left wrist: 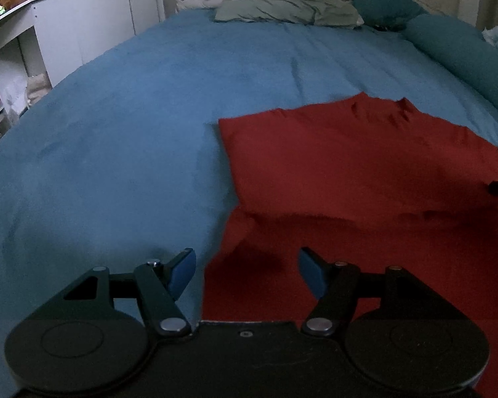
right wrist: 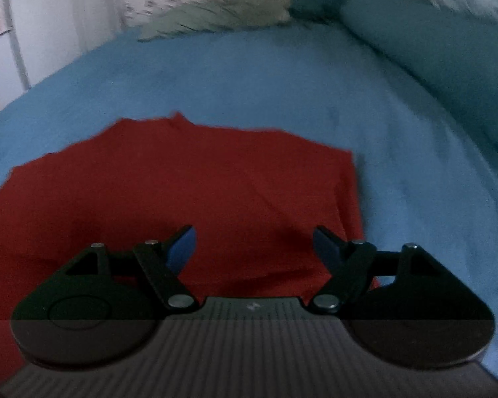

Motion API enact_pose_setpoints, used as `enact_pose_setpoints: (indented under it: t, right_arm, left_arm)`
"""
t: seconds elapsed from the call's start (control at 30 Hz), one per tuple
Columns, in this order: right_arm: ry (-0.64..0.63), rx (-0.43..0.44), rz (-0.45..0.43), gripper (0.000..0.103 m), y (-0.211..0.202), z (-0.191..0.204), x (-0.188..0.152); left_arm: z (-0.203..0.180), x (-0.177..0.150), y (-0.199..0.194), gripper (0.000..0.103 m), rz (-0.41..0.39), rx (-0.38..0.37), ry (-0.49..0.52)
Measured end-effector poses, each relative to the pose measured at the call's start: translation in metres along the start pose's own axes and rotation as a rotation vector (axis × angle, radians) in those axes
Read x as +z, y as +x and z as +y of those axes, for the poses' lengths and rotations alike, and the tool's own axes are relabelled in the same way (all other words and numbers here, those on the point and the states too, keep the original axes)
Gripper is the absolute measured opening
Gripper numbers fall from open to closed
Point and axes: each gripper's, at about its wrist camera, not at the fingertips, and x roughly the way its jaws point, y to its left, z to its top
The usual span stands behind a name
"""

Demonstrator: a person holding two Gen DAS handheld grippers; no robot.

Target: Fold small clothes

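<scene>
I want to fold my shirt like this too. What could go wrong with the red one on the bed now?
1. Both the left gripper and the right gripper are open and hold nothing, so the folded flap of the red shirt may slip open.
2. The blue bedspread looks soft, so a pinch might grab it along with the shirt.
3. The shirt's far edge looks bumpy, so the next fold may come out crooked.

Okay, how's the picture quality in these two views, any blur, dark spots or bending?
Left wrist view: fairly sharp, dim; the blue bedspread bulges from fisheye bending, and a shadow sits on the red garment ahead of the left tool. Right wrist view: smeared by motion blur, worst on the pillows; a paler band crosses the bottom, below the right tool.
</scene>
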Motion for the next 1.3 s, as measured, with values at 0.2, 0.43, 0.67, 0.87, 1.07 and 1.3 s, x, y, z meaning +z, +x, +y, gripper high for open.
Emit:
enact_pose_setpoints:
  t: [0.2,0.43,0.67,0.87,1.07,1.3]
  right_arm:
    - [0.022,0.027,-0.008,0.093,-0.003,-0.010,-0.006]
    - [0.026,0.110,-0.134,0.092,-0.092,-0.025,0.009]
    - [0.010,0.146,-0.149,0.092,-0.207,-0.039,-0.020]
    - [0.017,0.116,-0.058,0.092,-0.279,-0.051,-0.084]
    - [0.007,0.034,0.099,0.091,-0.302,-0.063,-0.160]
    - [0.036,-0.025,0.246,0.078,-0.286,-0.077,-0.213]
  left_arm:
    - [-0.002,-0.003,-0.002,0.073,-0.009,-0.001,0.001]
    - [0.001,0.005,-0.058,0.073,-0.093,-0.051,-0.003]
    - [0.010,-0.028,-0.139,0.073,-0.095,-0.100,0.033]
    - [0.014,-0.096,-0.183,0.073,0.021,-0.122,0.018]
    - [0.010,-0.159,-0.185,0.067,0.137,-0.071,-0.021]
    - [0.003,-0.184,-0.166,0.057,0.166,-0.030,-0.052]
